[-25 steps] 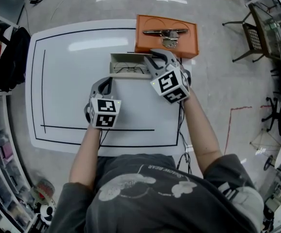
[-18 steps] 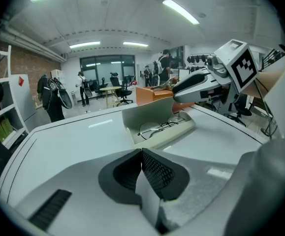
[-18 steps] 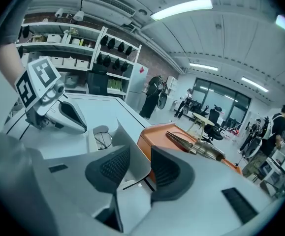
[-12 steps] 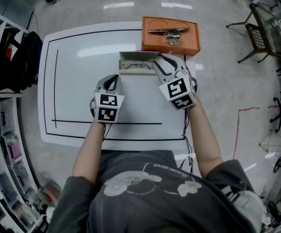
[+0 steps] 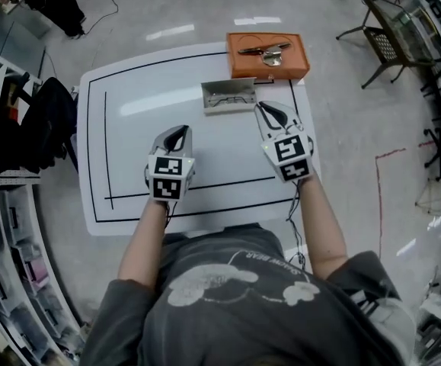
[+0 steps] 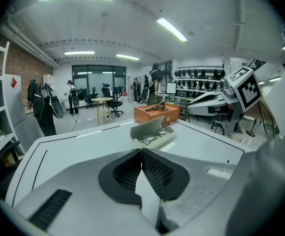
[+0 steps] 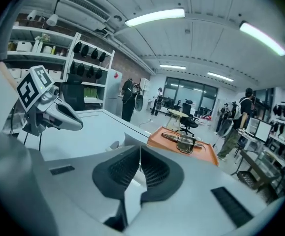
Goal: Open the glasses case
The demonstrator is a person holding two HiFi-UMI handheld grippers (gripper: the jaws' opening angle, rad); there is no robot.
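Left claw (image 5: 177, 133) over the white desk (image 5: 129, 128), jaws pressed together, nothing pinched, well apart from the case; glasses case (image 5: 231, 86) lies near the far edge of the desk, between the two claws and beyond them, lid already up, glasses (image 5: 230, 98) lying in the base, so the opening looks done; right claw (image 5: 268, 111) just beside the case's right end but apart from it, jaws have just been closing and now meet, nothing between them; orange tray (image 5: 289, 65) at the far right edge, just behind the case, with a metal piece (image 5: 264, 52) on top, cannot tell what it is. Handling, as a guess: case looks light, with a stiff smooth shell, likely to slide on the slick desk if pushed from one side only; the lid hinges along the far long edge, so it would flop if knocked; the thin wire glasses inside look fragile, so keep claw tips out of the base. Best hold looks like one claw pinning a short end of the base and the other on the free rim of the lid, mid-length, away from the hinge. Counts left to right: one left claw, one desk, one glasses case, one pair of glasses, one right claw, one orange tray, one metal piece
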